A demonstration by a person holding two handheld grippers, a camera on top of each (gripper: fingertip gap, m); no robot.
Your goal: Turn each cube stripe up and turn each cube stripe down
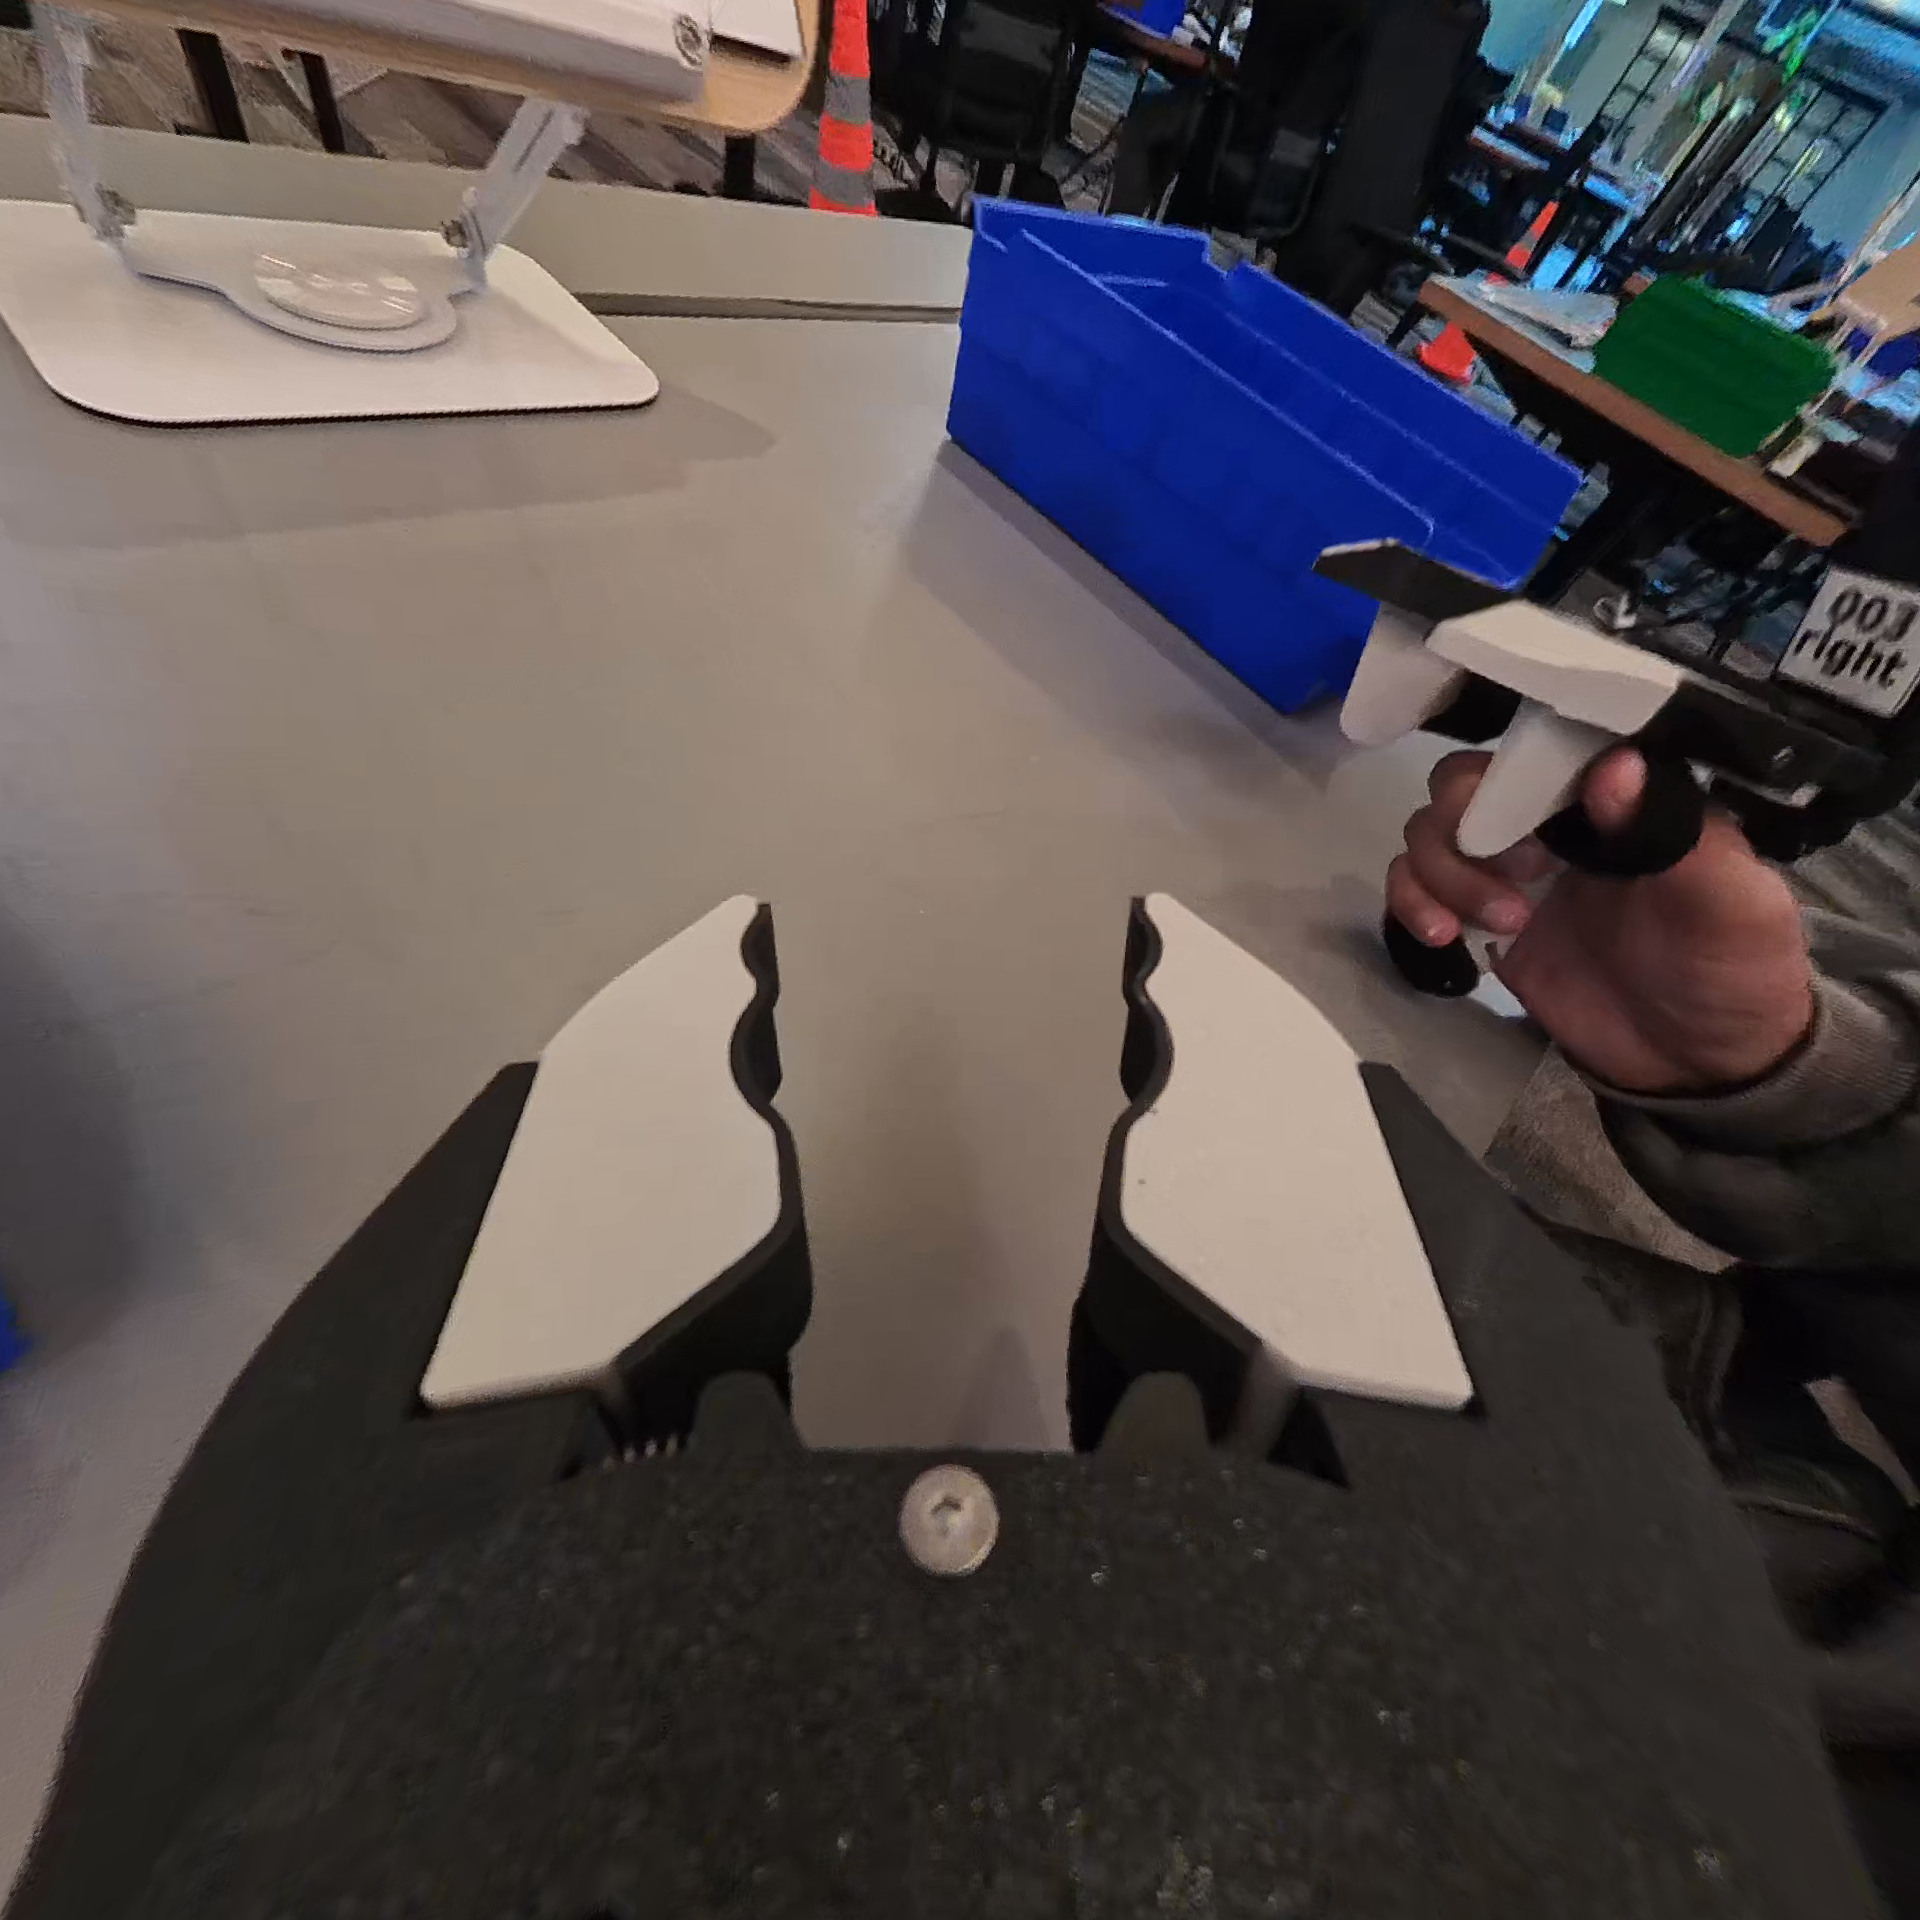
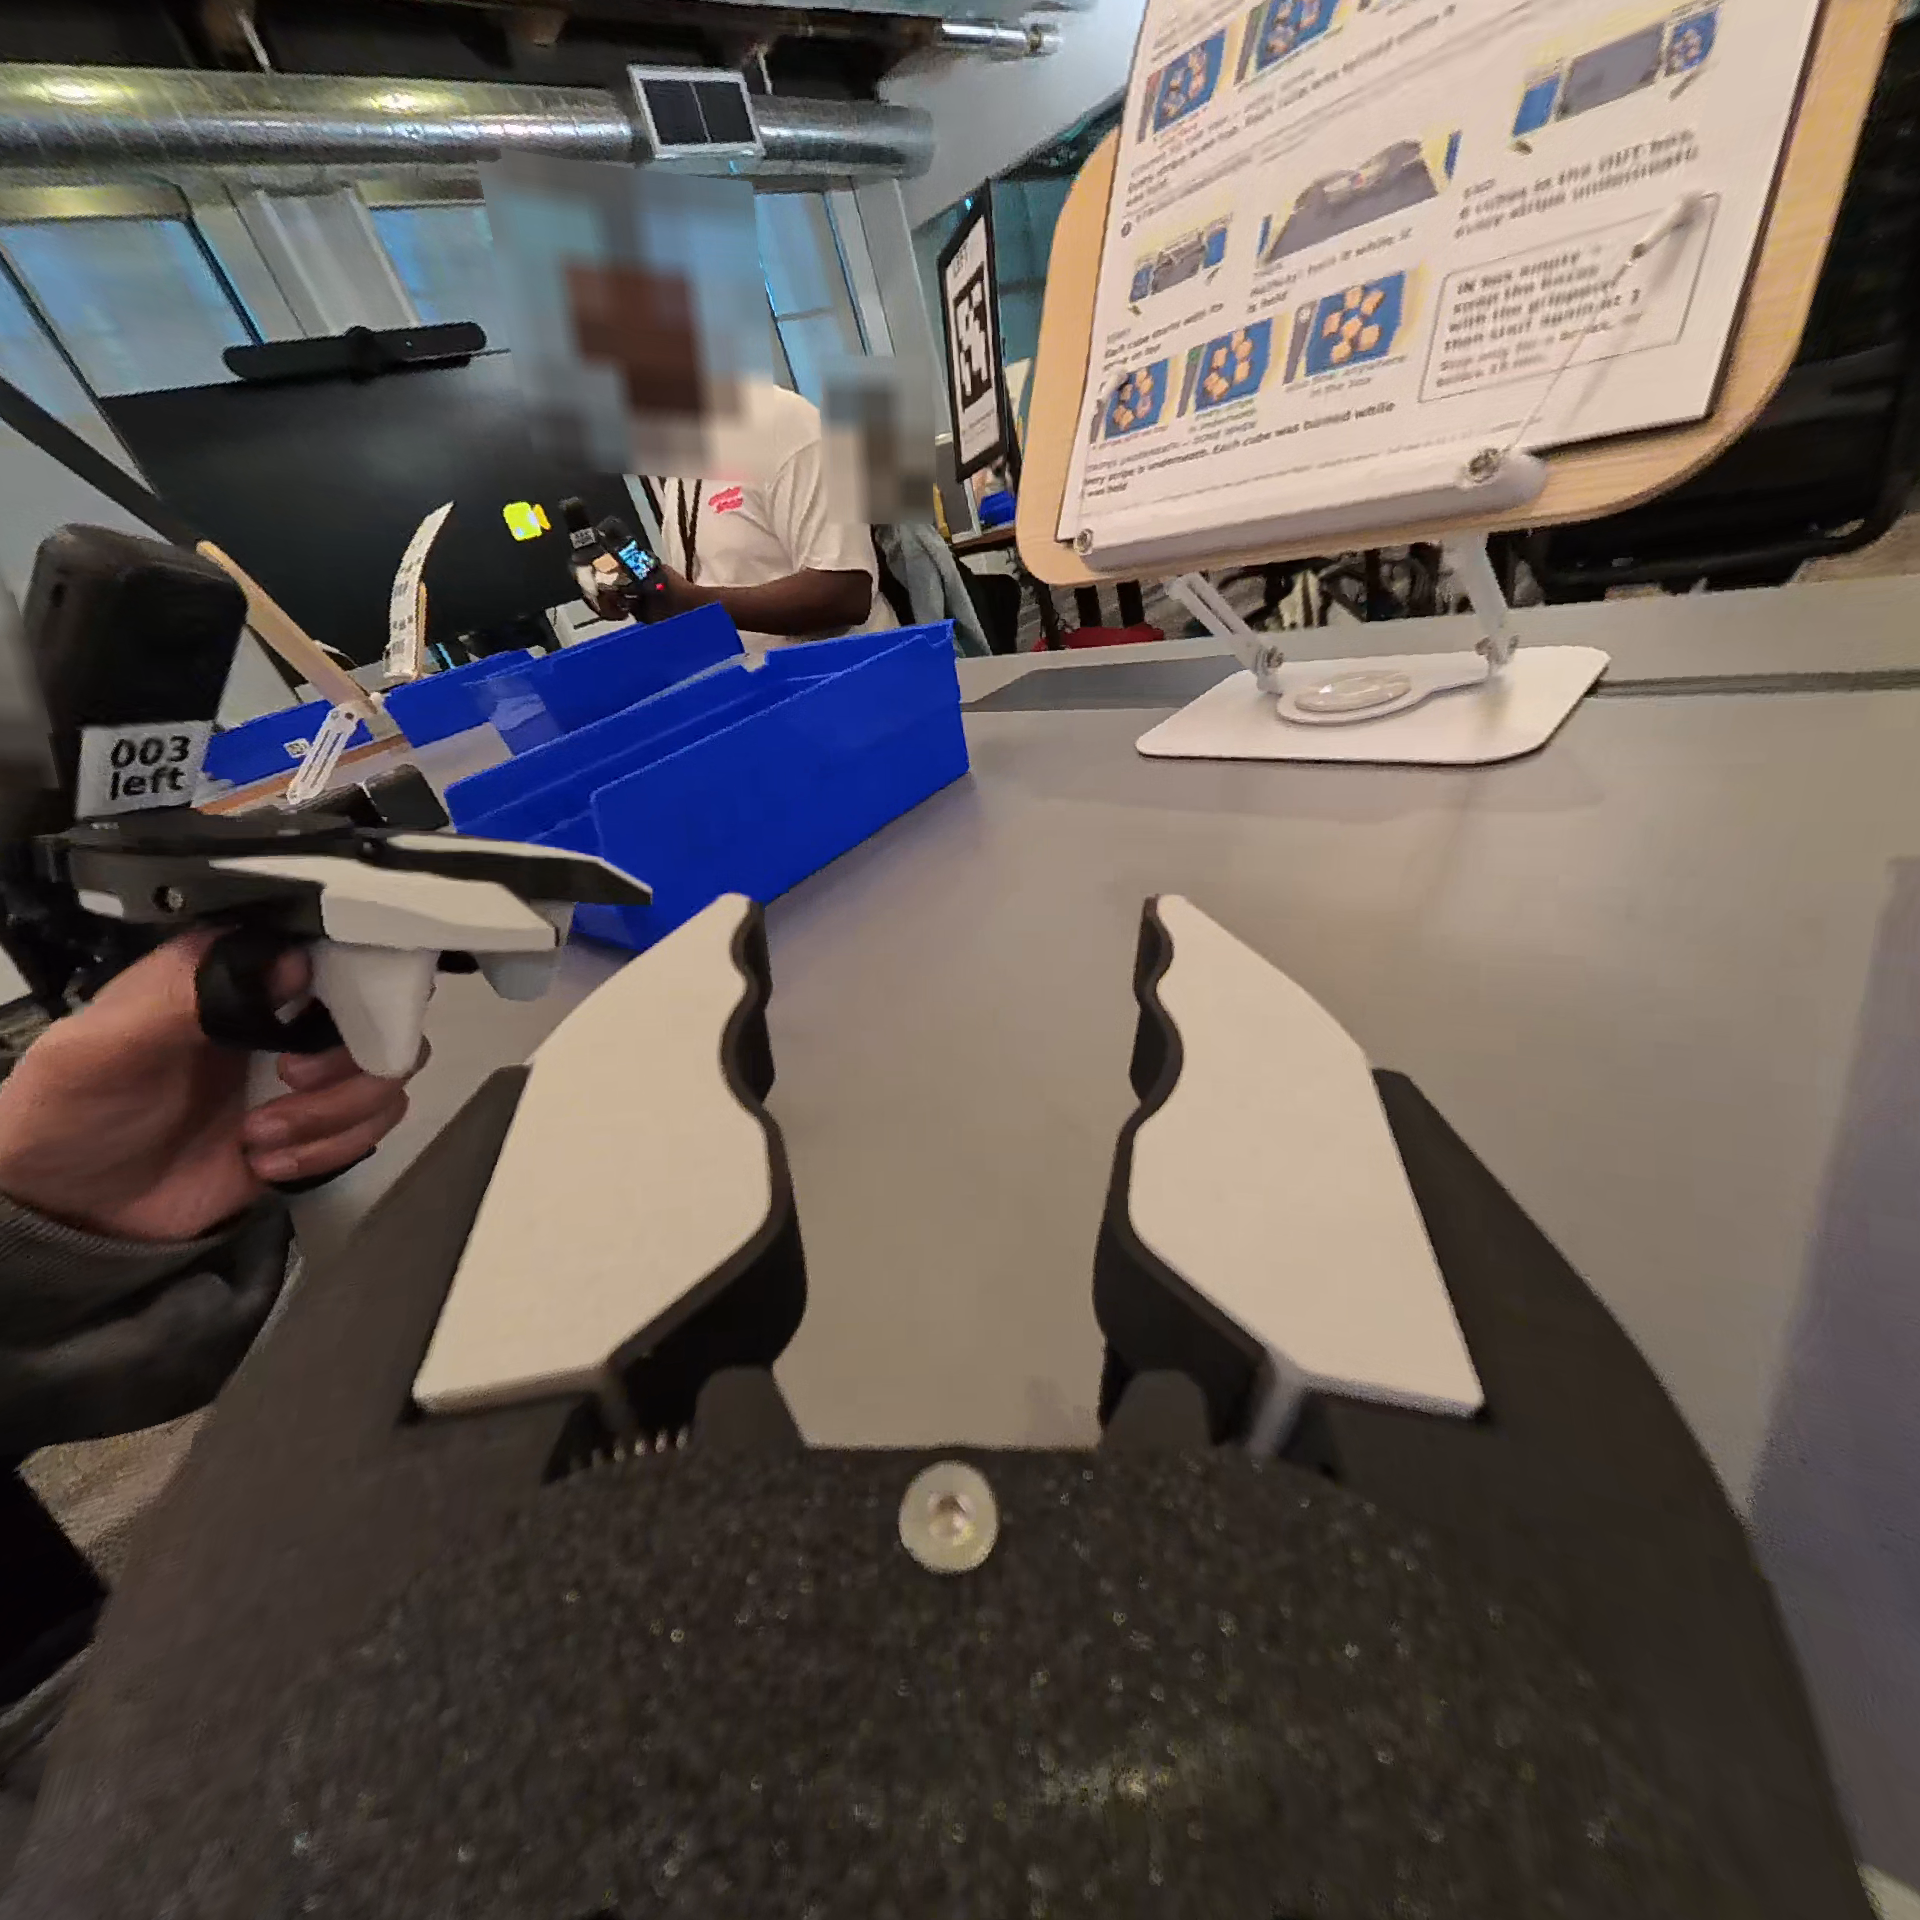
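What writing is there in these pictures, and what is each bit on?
White label on the right gripper: readable, but I don't quote writing.
Similar label on the left gripper: the same.
Instruction sheet on the white stand: small, blurred.
Code sign behind: too small.
Red shirt logo: too small.

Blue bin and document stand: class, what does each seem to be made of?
Blue bin: probably moulded plastic, with a uniform colour, slight sheen and thin walls. Document stand: its white base looks like painted metal, matte and thin-edged; its board looks like pale wood.
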